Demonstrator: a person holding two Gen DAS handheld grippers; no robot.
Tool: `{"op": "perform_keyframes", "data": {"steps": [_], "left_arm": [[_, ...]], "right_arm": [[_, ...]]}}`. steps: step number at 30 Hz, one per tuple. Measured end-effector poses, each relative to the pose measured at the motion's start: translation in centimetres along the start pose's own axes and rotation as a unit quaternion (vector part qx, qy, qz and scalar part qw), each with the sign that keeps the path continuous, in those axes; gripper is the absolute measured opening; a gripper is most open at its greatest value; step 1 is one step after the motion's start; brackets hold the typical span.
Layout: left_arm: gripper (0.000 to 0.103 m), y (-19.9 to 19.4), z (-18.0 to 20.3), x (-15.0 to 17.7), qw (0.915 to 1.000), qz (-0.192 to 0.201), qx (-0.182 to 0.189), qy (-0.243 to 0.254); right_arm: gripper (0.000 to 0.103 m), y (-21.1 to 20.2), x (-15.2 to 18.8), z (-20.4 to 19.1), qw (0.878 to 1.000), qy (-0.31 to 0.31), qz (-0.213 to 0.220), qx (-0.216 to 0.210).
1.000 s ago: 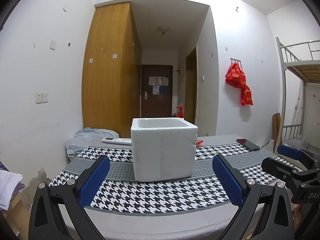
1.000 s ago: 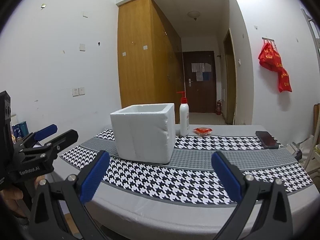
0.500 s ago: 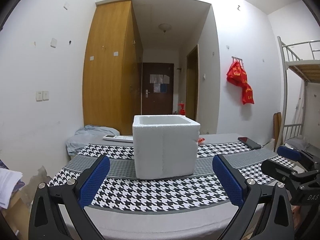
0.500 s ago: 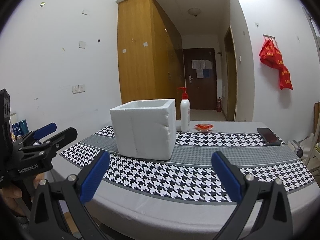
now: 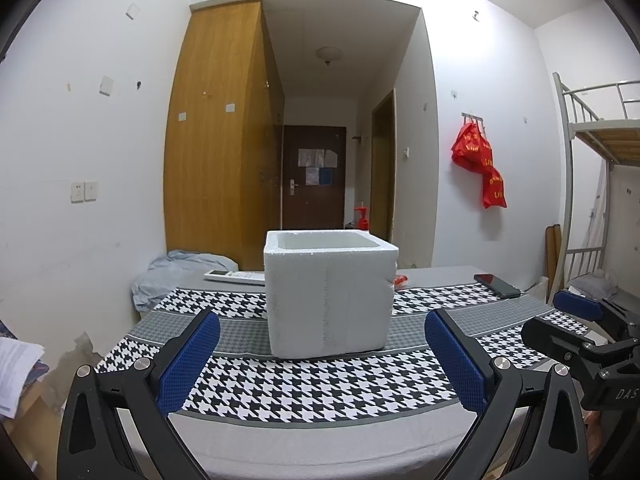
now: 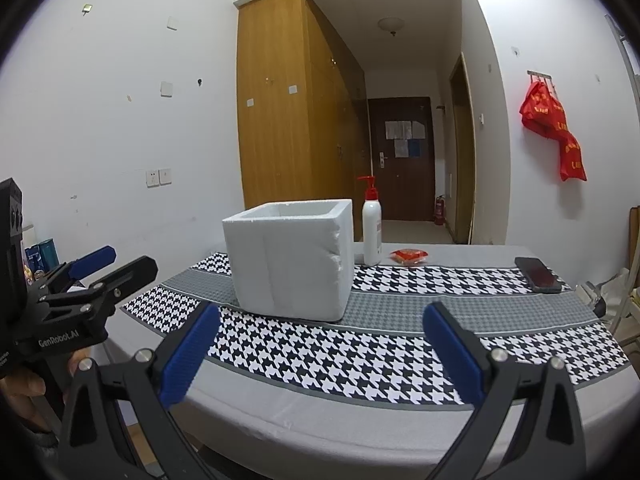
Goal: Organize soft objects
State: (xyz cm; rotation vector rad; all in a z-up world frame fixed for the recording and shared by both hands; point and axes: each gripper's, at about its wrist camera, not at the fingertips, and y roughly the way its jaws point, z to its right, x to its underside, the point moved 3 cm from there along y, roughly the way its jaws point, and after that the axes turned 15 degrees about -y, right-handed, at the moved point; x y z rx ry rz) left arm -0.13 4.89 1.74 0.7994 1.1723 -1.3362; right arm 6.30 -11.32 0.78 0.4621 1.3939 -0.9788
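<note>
A white foam box (image 5: 330, 294) stands open-topped on the houndstooth cloth of the table (image 5: 304, 388); it also shows in the right wrist view (image 6: 290, 262). A crumpled light-blue cloth (image 5: 180, 274) lies at the table's far left. A small red packet (image 6: 409, 256) lies behind the box. My left gripper (image 5: 320, 354) is open and empty, near the table's front edge, facing the box. My right gripper (image 6: 320, 354) is open and empty, to the right of the left one. Each gripper shows in the other's view, the right (image 5: 572, 322) and the left (image 6: 108, 266).
A white pump bottle with a red top (image 6: 371, 226) stands right behind the box. A black phone (image 6: 538, 274) lies at the table's far right. A white remote (image 5: 236, 277) lies behind the box on the left. A bunk bed (image 5: 592, 168) stands at the right.
Both grippers have dropped slightly, so the box and table sit a little higher in both views. Both stay open.
</note>
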Motion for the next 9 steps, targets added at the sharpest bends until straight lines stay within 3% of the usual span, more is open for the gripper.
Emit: {"op": "perform_keyframes", "data": {"steps": [9], "left_arm": [[0.102, 0.15, 0.05, 0.02, 1.0, 0.0, 0.001, 0.001]], "right_arm": [[0.103, 0.23, 0.02, 0.05, 1.0, -0.001, -0.002, -0.002]]}}
